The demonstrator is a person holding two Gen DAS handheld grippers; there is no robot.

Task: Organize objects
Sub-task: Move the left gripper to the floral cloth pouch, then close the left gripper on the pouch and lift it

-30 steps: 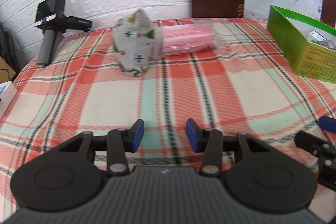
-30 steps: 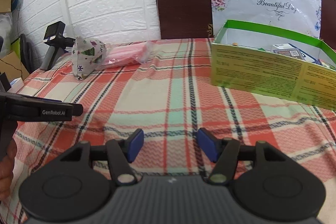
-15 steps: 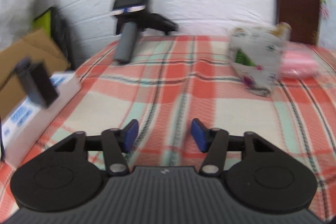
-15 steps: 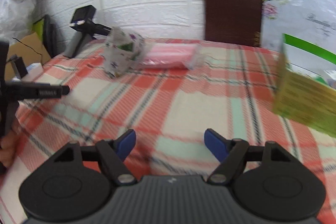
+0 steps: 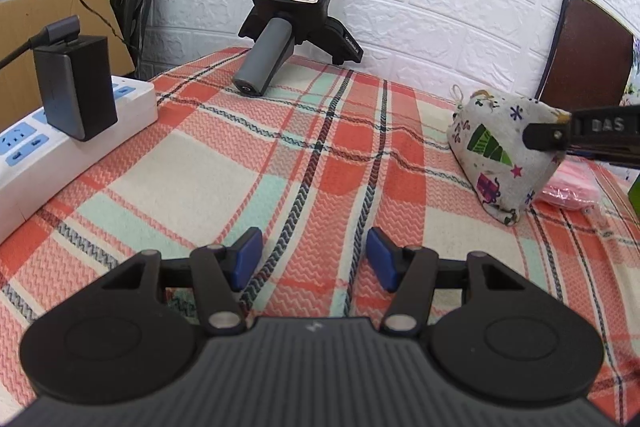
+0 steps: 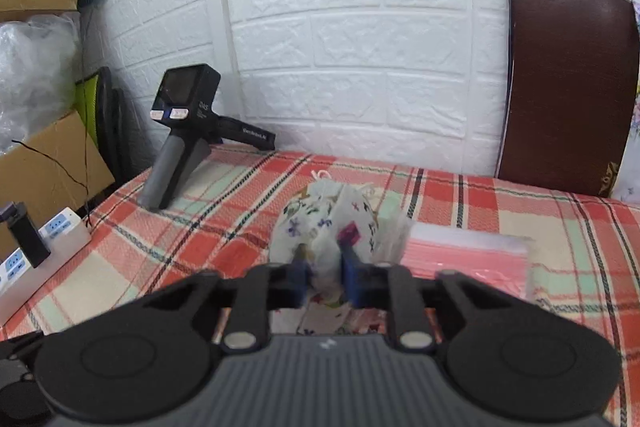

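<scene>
A: Surface status?

B: Worktop (image 5: 304,163) w/ plaid cloth, pushed against the brick wall. Carries all items. White power strip (image 5: 48,163) at the left edge w/ a dark adapter (image 5: 74,87) plugged in, likely parked there to keep the cable off the working area.

A: Spare device at the back?

B: Spare handheld gripper unit (image 6: 182,131), propped on its grip near the wall, well apart from the task items. Judged: stored, not part of the sort.

A: Task item location?

B: Printed fabric pouch (image 5: 504,155), sits on the cloth approx. mid-worktop, right of centre in the left wrist view. Pink plastic packet (image 6: 464,259) lies flat just beside it on the far right side; contact btwn the two can't be confirmed.

A: Right tongs (image 6: 325,277)?

B: Pressed in on the pouch, pinching a fold of fabric near its base. Blue pads partly buried in cloth. Soft body deforms, so a low pinch probably gives more material to hold. Frame is slightly blurred; grip depth unclear.

A: Left tongs (image 5: 313,257)?

B: Spread, nothing btwn them, hovering low over bare cloth, near edge. Pointed toward the back-left corner, clear of the pouch. Judged: kept out of the right unit's way.

A: Step in hand?

B: Est. pickup of pouch, early in task. Destination not in view.
</scene>
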